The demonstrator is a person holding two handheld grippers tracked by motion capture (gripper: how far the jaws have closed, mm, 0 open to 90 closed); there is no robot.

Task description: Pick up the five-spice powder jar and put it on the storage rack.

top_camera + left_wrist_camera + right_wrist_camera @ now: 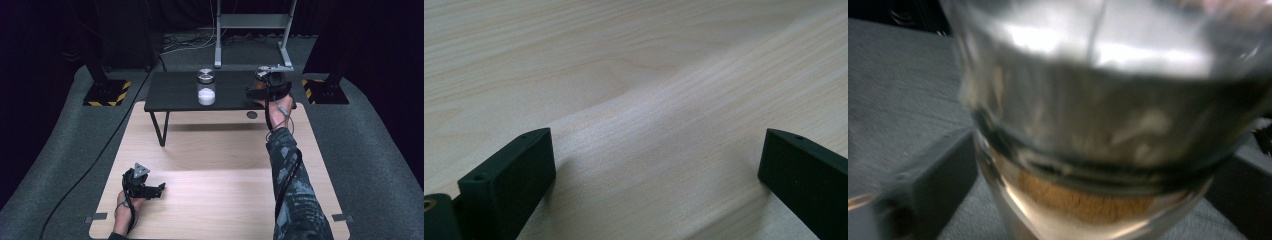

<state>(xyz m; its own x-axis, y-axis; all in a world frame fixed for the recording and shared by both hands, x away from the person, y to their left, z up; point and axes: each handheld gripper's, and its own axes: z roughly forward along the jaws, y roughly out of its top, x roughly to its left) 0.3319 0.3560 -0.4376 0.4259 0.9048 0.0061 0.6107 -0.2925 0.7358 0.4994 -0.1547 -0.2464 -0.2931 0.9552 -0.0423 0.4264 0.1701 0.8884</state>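
Glass jar (1098,125) clamped in right hand-held gripper (256,92) — arm outstretched — left (161,189) released.

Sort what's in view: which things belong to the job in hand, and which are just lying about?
In the job:
- right gripper
- brown-filled jar, between its jaws

Lying about:
- white-powder jar on the black table
- left gripper, open over the wooden table
- metal stand behind

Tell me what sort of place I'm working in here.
Most likely a lab or recording studio, not a home: a wooden table ringed by dark curtains, posts on hazard-striped bases, cables across grey floor mats, and a metal stand behind.
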